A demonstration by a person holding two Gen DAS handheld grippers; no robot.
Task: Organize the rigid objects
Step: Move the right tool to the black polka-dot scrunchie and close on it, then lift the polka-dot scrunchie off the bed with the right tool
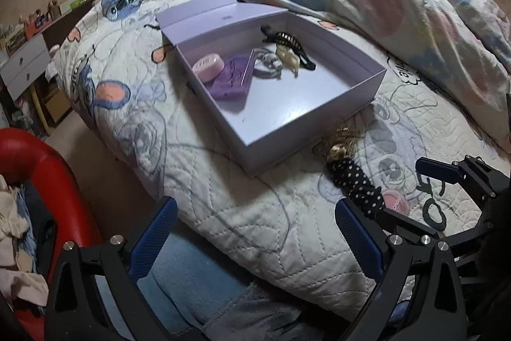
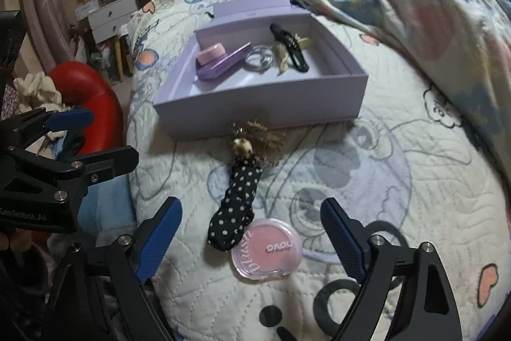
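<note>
Pink compact (image 2: 266,248) flat on the bed (image 2: 399,213), on the near side of the box (image 2: 255,104), touching the toe of the polka-dot brush (image 2: 234,207) that points from the compact up to the box's near wall. Right tool (image 2: 250,240) spread wide, straddling compact and brush end alike, pinching nothing. Risk one: closing here, likely to catch brush cover along with compact, dragging both or tipping the compact out. Risk two: low, smooth lid, soft quilt; probably easy to skid off or press into the bedding instead of lifting. Left tool (image 1: 255,234) spread too, empty, over the bed edge on the near side of the box; close beside the right tool, so a bump seems possible. Inside the box: pink case (image 2: 210,53), purple palette (image 2: 220,66), black clip (image 2: 292,49).
</note>
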